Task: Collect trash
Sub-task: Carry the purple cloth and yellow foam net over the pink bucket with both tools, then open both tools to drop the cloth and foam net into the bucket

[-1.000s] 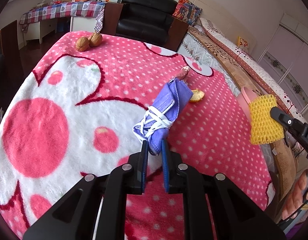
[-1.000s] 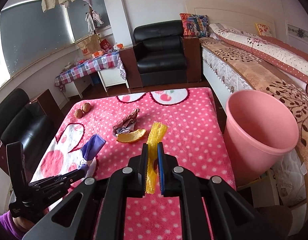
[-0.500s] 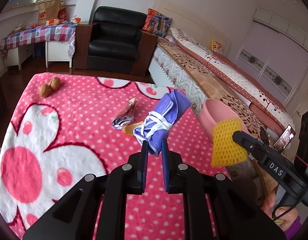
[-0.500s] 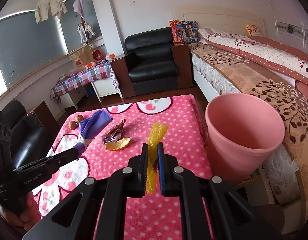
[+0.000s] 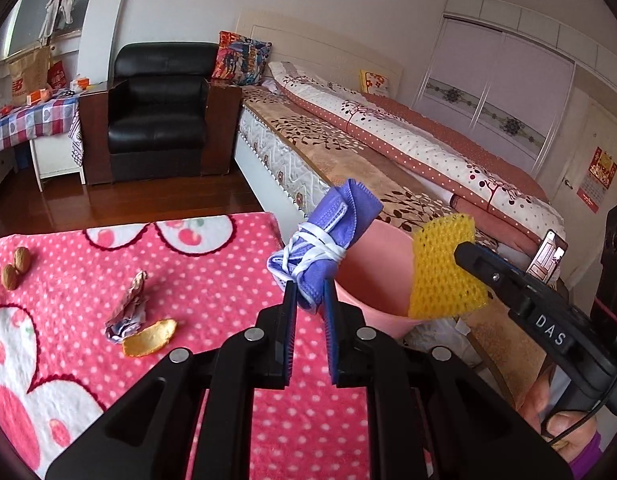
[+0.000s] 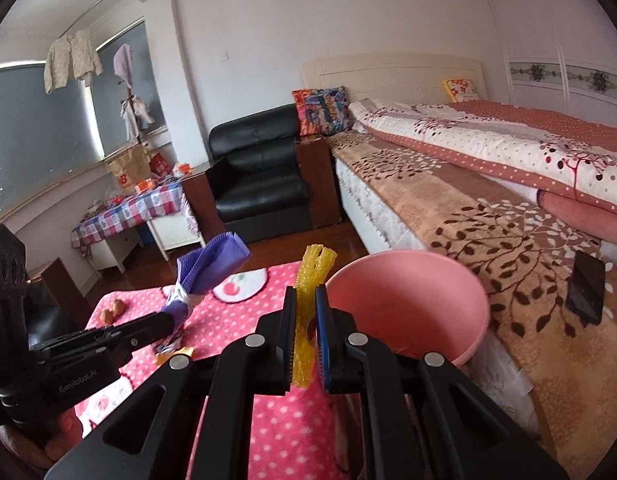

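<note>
Beyond the tabletop's (image 5: pixel 212 280) right edge stands one round pink bin (image 6: pixel 408 304). Both grippers point slightly down, held above the edge. The left gripper (image 5: pixel 310 300) pinches one purple mask (image 5: pixel 332 236) bound in white straps; the right gripper (image 6: pixel 305 312) is clamped on one yellow foam net (image 6: pixel 308 280). On the fleecy tabletop lie two walnuts (image 5: pixel 15 267), one crumpled wrapper (image 5: pixel 126 312) and one peel (image 5: pixel 148 333).

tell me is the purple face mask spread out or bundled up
Bundled up. The purple face mask is rolled, its white straps wound around it, pinched in the left gripper.
</note>
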